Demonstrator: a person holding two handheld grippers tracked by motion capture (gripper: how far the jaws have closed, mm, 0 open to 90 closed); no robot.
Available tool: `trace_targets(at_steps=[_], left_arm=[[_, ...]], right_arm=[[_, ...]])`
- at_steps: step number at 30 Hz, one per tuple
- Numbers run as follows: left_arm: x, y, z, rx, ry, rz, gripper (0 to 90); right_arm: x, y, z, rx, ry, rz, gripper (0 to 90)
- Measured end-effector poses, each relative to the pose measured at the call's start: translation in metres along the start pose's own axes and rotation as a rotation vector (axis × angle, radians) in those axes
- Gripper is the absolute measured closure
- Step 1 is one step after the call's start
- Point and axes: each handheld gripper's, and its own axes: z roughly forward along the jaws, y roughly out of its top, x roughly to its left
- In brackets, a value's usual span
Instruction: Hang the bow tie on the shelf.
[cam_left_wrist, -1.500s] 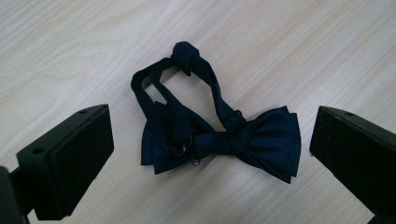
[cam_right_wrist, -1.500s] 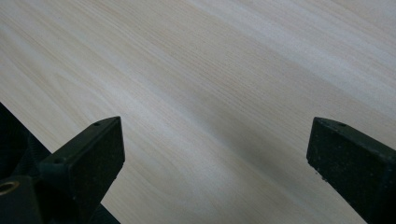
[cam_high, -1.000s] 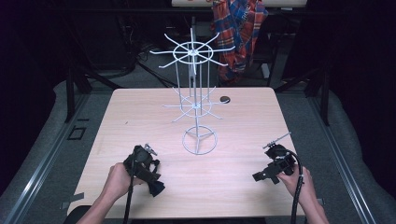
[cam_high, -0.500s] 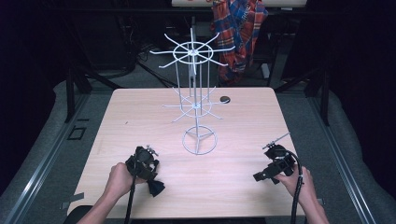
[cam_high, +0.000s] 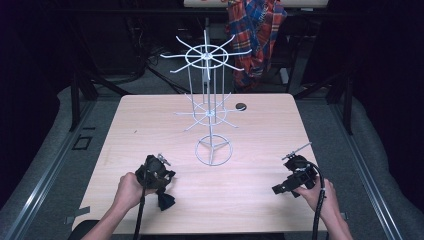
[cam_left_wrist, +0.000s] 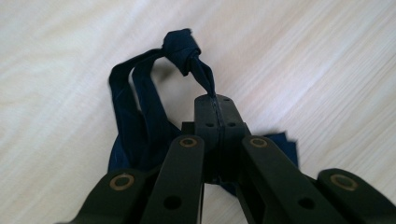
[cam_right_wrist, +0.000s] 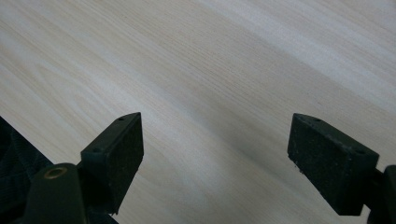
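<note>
A dark blue cloth strip (cam_left_wrist: 144, 112) with a knot (cam_left_wrist: 181, 46) lies on the pale wooden table (cam_high: 150, 130). My left gripper (cam_left_wrist: 215, 100) is shut on the cloth's tail just below the knot; in the high view that gripper (cam_high: 159, 189) sits near the table's front left, with the cloth (cam_high: 165, 201) hanging at its tip. My right gripper (cam_right_wrist: 215, 154) stands open over bare wood, nothing between its pads (cam_right_wrist: 119, 144); from above, that gripper (cam_high: 281, 189) is at the front right. A white wire spinner rack (cam_high: 210, 90) stands at the table's middle.
A small dark round disc (cam_high: 241, 106) lies on the table behind the rack. A plaid shirt (cam_high: 255, 30) hangs beyond the far edge. Metal rails (cam_high: 45, 175) run along both sides of the table.
My left gripper has drifted slightly right and toward the front edge with the cloth. The right gripper has hardly moved.
</note>
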Motion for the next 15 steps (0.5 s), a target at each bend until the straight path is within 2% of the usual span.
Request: trace_targets(at_steps=[2, 3, 4, 6, 7, 8, 9, 10, 11, 12, 14, 15], left_arm=[[0.004, -0.001, -0.008, -0.053, -0.002, -0.018, 90.0], [0.008, -0.002, -0.015, -0.103, -0.006, -0.034, 90.0], [0.008, -0.002, -0.015, -0.103, -0.006, -0.034, 90.0], [0.013, -0.005, -0.021, -0.156, -0.014, -0.054, 90.0], [0.015, -0.005, -0.025, -0.185, -0.019, -0.065, 90.0], [0.016, -0.006, -0.027, -0.201, -0.026, -0.069, 90.0], [0.016, -0.006, -0.029, -0.227, -0.022, -0.073, 90.0], [0.018, -0.006, -0.033, -0.257, -0.040, -0.088, 90.0], [0.018, -0.006, -0.033, -0.257, -0.040, -0.088, 90.0], [0.019, -0.006, -0.035, -0.280, -0.046, -0.094, 90.0], [0.021, -0.005, -0.038, -0.308, -0.055, -0.113, 90.0], [0.023, -0.005, -0.038, -0.317, -0.062, -0.120, 90.0]], right_arm=[[0.000, 0.000, 0.000, 0.004, -0.004, -0.005, 18.0], [-0.001, 0.000, 0.000, -0.002, 0.006, -0.001, 18.1], [-0.001, 0.000, 0.000, -0.002, 0.006, -0.001, 18.1], [-0.002, 0.000, 0.000, 0.000, 0.001, -0.002, 18.1], [-0.001, -0.001, 0.001, -0.020, 0.009, 0.019, 18.1], [-0.001, -0.001, 0.001, -0.020, 0.009, 0.019, 18.1], [-0.001, 0.000, 0.001, -0.009, -0.004, 0.015, 18.1], [-0.002, 0.000, 0.000, 0.014, -0.003, -0.005, 18.0], [-0.002, 0.000, 0.000, 0.014, -0.003, -0.005, 18.0], [-0.002, 0.001, -0.001, 0.020, 0.000, -0.014, 18.0], [-0.001, -0.001, 0.001, -0.013, 0.002, 0.011, 17.9], [-0.002, 0.000, 0.000, 0.002, -0.004, -0.004, 17.9]])
